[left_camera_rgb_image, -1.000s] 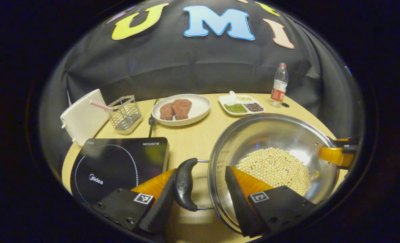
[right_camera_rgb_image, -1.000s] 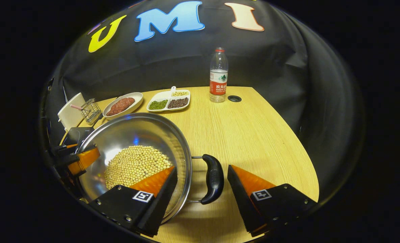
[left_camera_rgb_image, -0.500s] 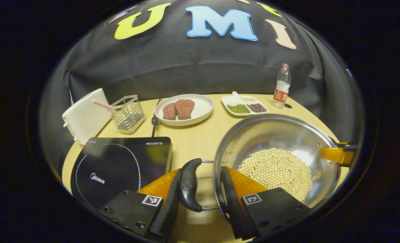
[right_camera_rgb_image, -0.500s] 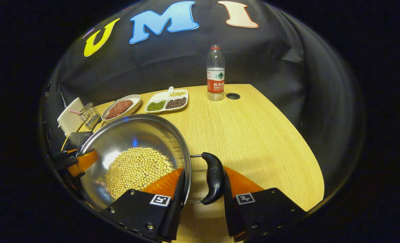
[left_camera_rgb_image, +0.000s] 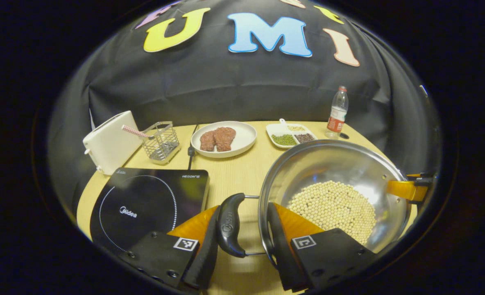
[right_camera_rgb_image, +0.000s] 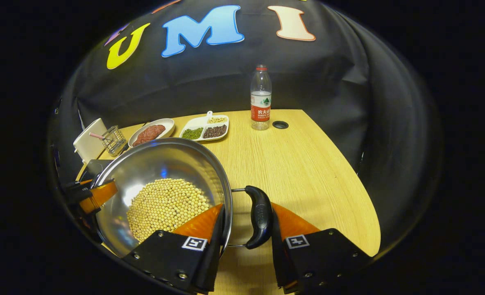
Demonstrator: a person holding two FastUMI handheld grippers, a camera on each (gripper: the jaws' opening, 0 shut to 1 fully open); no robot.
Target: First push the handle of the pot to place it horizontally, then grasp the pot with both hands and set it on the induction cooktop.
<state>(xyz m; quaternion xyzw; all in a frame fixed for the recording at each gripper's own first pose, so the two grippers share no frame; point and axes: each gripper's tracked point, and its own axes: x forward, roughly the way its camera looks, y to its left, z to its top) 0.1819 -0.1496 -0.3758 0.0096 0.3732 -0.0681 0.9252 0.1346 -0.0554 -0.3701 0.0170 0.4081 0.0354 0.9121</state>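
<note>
Induction cooktop (left_camera_rgb_image: pixel 144 205) lies left of the pot (left_camera_rgb_image: pixel 332 180), left-gripper side, a strip of table (right_camera_rgb_image: pixel 308 164) between. Pot holds soybeans (left_camera_rgb_image: pixel 332 205). Left gripper (left_camera_rgb_image: pixel 242 241) clamps one side handle plus rim; right gripper (right_camera_rgb_image: pixel 244 237) likewise. Carry goes leftward.

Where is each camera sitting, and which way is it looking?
Left gripper view: rides on the left gripper, at the pot's left handle, looking across the table over the cooktop toward the plate; its own jaws clamp handle and rim.
Right gripper view: rides on the right gripper, at the right handle, looking toward the bottle; its own jaws clamp likewise.
Both share the pot, beans, plate, bottle, and each other's gripper.
</note>
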